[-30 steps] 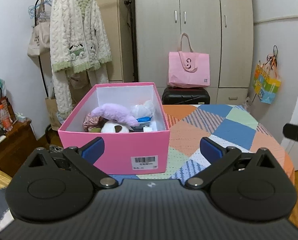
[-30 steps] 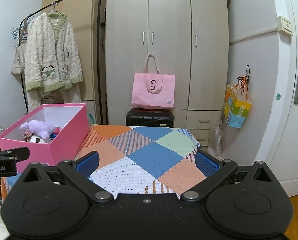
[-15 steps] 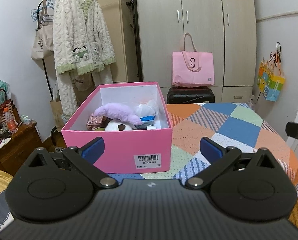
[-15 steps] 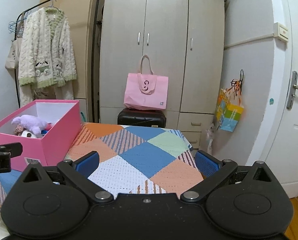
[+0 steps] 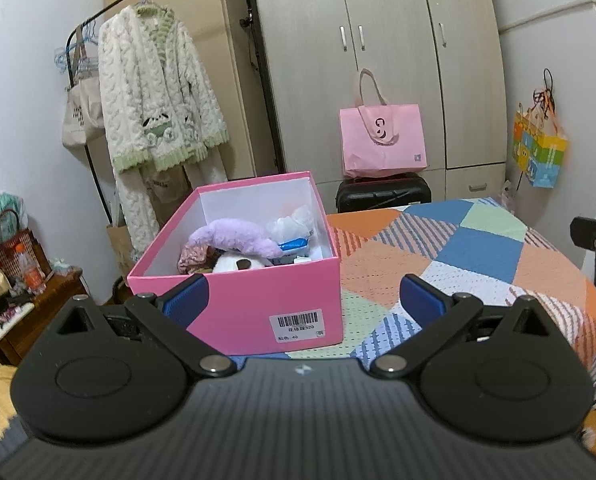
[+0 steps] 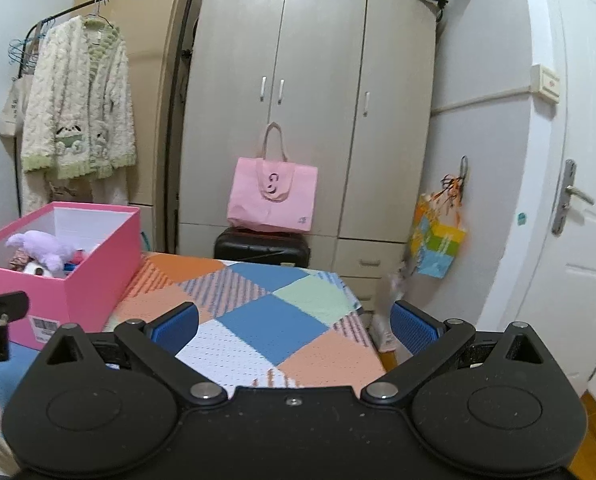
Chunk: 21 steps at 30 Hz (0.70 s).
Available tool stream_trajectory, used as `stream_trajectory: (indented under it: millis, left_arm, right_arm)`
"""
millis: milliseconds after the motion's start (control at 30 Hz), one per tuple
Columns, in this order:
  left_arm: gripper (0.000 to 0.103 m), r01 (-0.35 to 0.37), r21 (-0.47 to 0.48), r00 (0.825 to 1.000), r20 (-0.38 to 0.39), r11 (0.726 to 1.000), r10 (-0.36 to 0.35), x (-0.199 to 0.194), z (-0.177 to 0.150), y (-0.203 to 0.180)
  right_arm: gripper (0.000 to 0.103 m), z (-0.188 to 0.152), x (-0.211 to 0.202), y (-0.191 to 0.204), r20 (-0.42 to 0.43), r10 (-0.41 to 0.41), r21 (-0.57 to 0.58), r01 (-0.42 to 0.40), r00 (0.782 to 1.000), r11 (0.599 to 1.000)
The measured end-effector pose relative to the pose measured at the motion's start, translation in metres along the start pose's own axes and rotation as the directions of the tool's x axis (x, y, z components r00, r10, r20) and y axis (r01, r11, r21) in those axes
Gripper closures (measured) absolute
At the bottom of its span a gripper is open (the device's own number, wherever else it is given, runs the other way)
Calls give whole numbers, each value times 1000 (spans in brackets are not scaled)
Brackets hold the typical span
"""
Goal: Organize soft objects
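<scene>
A pink box (image 5: 257, 304) stands on the patchwork blanket (image 5: 478, 256) at the bed's left side. It holds a purple plush (image 5: 237, 236), a white plush (image 5: 237, 264), a white bag (image 5: 293, 224) and other soft items. My left gripper (image 5: 304, 300) is open and empty, hovering just in front of the box. My right gripper (image 6: 293, 326) is open and empty above the blanket (image 6: 273, 320), to the right of the box (image 6: 77, 280). The purple plush (image 6: 45, 248) shows there too.
A wardrobe (image 6: 310, 120) stands behind the bed, with a pink tote bag (image 6: 273, 196) on a black suitcase (image 6: 261, 250). A fluffy cardigan (image 5: 157, 108) hangs on a rack at left. A colourful bag (image 6: 438, 244) hangs near the door (image 6: 578, 220). A cluttered wooden stand (image 5: 29, 304) is far left.
Both grippers have drawn back and risen slightly, so the box and blanket sit lower and further in view. Both stay open and empty. The box contents have not moved.
</scene>
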<state>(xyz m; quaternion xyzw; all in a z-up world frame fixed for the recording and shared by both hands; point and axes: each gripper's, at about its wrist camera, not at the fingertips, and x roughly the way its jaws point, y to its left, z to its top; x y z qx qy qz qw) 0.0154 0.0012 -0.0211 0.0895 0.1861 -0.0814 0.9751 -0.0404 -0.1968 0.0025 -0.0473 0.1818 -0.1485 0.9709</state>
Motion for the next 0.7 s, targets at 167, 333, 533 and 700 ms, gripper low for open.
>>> stream_trajectory:
  millis: [167, 333, 533, 700]
  left_arm:
    - [0, 2, 9, 1000, 3, 1000, -2, 0, -1, -2]
    - [0, 38, -20, 999, -21, 999, -38, 2, -2, -1]
    - [0, 28, -28, 999, -19, 999, -28, -1, -2, -1]
    - [0, 36, -29, 999, -23, 999, -36, -2, -1, -1]
  right_arm:
    - [0, -1, -1, -1, -1, 2, 3, -2, 1000, 1000]
    - [0, -3, 0, -4, -7, 5, 13, -4, 1000, 1000]
    - [0, -4, 2, -8, -20, 7, 30, -6, 1000, 1000]
    - [0, -5, 4, -8, -33, 19, 37, -18, 999, 999]
